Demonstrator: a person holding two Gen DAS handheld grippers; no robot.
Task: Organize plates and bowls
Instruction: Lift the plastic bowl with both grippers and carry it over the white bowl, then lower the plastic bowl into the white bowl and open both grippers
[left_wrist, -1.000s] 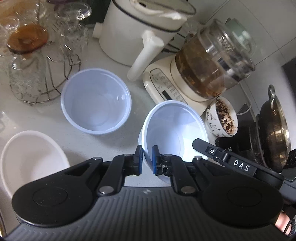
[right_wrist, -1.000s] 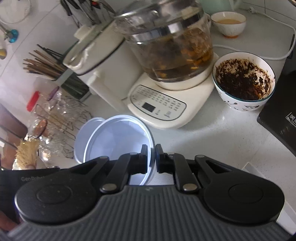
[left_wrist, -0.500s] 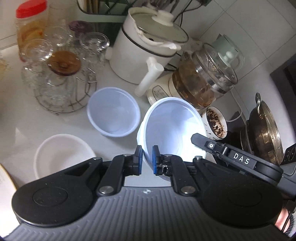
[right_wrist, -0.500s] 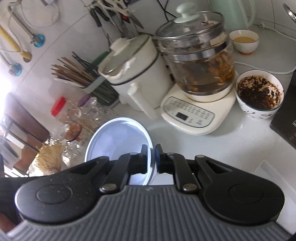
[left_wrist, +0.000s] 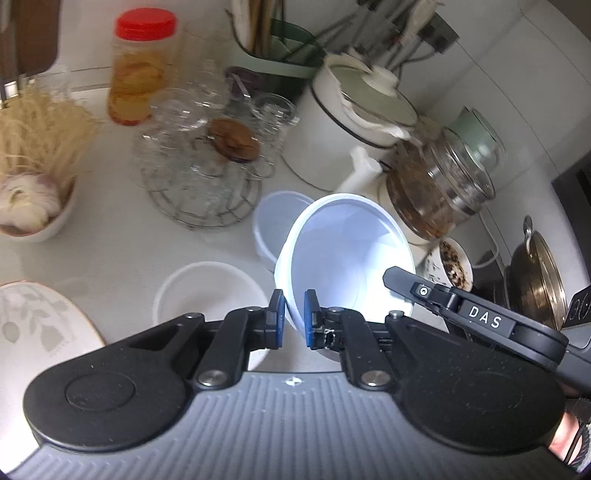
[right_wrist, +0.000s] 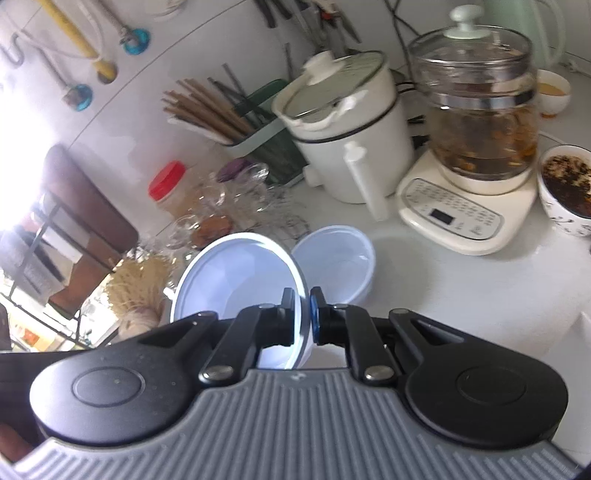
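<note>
My left tool (left_wrist: 291, 319) pinches the near rim of the pale blue plastic bowl (left_wrist: 347, 254), its blue pads pressed on either side of the wall; my right tool (right_wrist: 303, 314) pinches the same bowl's (right_wrist: 236, 273) rim from the other side. Since a second ago the bowl has risen well clear of the table (left_wrist: 118, 236): much more of the table and the back wall now shows in both views. It hangs tilted at lower centre of each frame, just in front of the second pale blue bowl (right_wrist: 338, 264), which has stayed on the table. I judge the lift is done and nesting one into the other comes next.

Further out, at lower left of the left view, sit a white round bowl (left_wrist: 207, 291) and a leaf-patterned plate (left_wrist: 33, 328). The white table is crowded: a wire rack of glasses (left_wrist: 199, 173), a red-lidded jar (left_wrist: 138, 70), a white electric pot (right_wrist: 351, 125), a glass kettle on its cream base (right_wrist: 476, 122), and a chopstick holder against the tiled wall (right_wrist: 255, 125).
</note>
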